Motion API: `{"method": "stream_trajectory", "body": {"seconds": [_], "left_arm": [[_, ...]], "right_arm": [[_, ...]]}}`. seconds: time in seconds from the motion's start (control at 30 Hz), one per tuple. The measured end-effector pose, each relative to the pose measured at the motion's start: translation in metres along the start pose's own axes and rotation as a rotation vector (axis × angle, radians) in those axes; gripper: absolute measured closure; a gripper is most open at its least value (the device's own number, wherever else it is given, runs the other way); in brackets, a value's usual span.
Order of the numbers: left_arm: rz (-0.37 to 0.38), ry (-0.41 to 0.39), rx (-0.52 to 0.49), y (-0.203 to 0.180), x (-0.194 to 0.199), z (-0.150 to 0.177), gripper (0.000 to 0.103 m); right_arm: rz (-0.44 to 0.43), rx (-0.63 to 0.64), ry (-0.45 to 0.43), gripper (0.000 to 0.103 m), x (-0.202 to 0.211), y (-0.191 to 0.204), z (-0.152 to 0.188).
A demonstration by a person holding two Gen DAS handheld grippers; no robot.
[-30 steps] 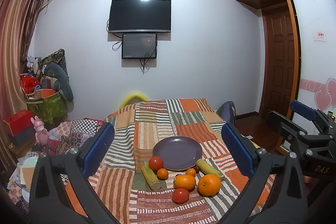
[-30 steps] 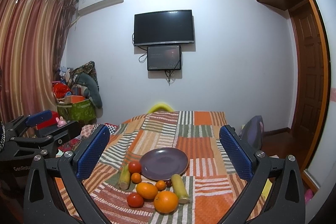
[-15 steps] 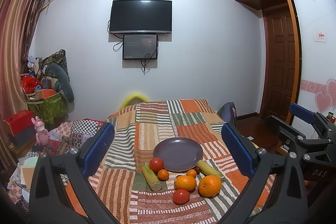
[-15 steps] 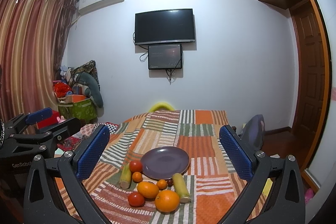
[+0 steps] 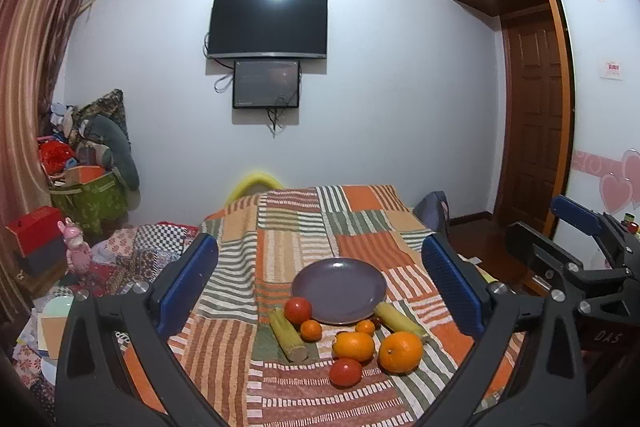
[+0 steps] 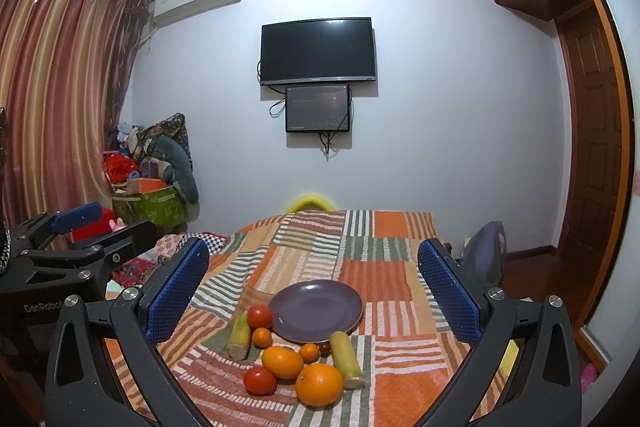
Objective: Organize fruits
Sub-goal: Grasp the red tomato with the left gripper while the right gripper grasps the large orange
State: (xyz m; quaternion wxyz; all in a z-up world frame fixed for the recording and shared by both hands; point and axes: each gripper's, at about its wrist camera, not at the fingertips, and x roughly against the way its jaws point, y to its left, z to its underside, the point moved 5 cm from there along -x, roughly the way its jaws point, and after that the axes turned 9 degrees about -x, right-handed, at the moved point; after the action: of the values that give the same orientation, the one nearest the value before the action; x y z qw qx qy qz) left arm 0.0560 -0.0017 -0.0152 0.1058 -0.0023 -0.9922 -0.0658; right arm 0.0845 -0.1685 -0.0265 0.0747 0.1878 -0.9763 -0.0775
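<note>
An empty purple plate point(image 5: 338, 289) point(image 6: 316, 309) sits on a striped patchwork cloth. In front of it lie two large oranges point(image 5: 400, 346) point(image 6: 319, 383), two small oranges point(image 5: 311, 330), two red tomatoes point(image 5: 298, 310) point(image 6: 260, 379) and two pieces of corn point(image 5: 287, 335) point(image 6: 345, 353). My left gripper point(image 5: 320, 283) is open and empty, held above and short of the fruit. My right gripper point(image 6: 314, 287) is open and empty too, to the right of the left one. Each gripper shows at the edge of the other's view.
The cloth-covered table point(image 5: 296, 235) ends at a white wall with a TV point(image 5: 267, 26). Piled bags and toys point(image 5: 88, 179) stand at the left. A wooden door point(image 5: 532, 131) and a wardrobe are at the right, and a dark chair point(image 6: 486, 247) is beside the table.
Both grippers have drifted slightly; the fruit and plate sit a touch lower in the right wrist view. Nothing on the table has moved, and both grippers stay open.
</note>
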Motion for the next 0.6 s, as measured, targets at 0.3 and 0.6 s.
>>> {"method": "stream_trajectory", "body": {"seconds": [0.3, 0.6], "left_arm": [[0.03, 0.085, 0.006, -0.001, -0.024, 0.013, 0.017], [0.051, 0.209, -0.056, 0.0, -0.069, 0.045, 0.02]], "right_arm": [[-0.044, 0.0, 0.058, 0.008, -0.013, -0.001, 0.009], [-0.043, -0.028, 0.266, 0.014, -0.052, -0.026, 0.052]]}}
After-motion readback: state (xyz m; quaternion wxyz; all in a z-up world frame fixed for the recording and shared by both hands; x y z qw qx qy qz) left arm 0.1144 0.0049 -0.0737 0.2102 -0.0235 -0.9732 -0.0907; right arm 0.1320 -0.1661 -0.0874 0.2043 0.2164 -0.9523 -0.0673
